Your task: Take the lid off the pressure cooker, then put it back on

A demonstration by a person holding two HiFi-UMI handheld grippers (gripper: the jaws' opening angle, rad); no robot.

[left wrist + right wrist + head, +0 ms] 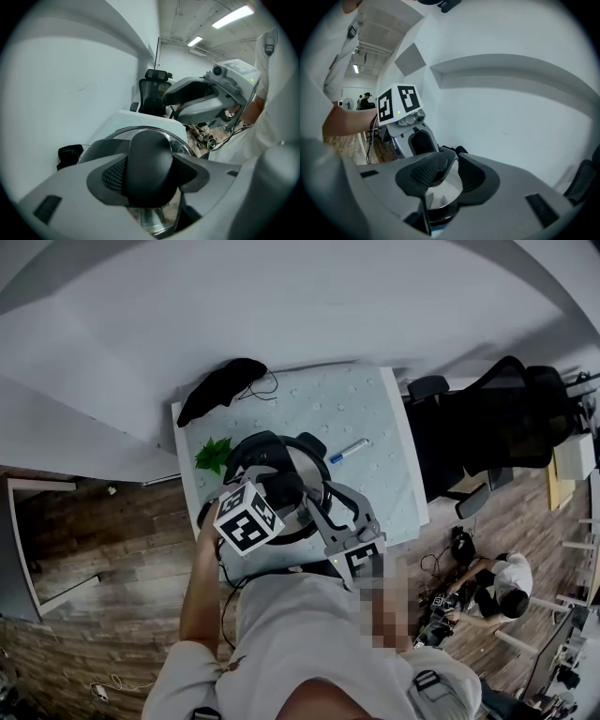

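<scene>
The pressure cooker (302,468) stands at the front of a table with a pale cloth (337,404). Its steel lid (182,143) carries a black rounded handle (147,164). My left gripper (147,174) is shut on that handle, one pad on each side of it. In the head view the left gripper (275,493) reaches in from the lower left, and the right gripper (316,500) comes from the lower right to the lid's rim. My right gripper (451,171) hangs over the steel lid (444,190). Its jaws are a narrow gap apart with nothing clamped between them.
A blue pen (350,450) lies right of the cooker, a green leaf (214,454) to its left, and a black cloth (220,388) at the far left corner. A black office chair (497,418) stands right of the table. A person (502,589) sits on the floor at the right.
</scene>
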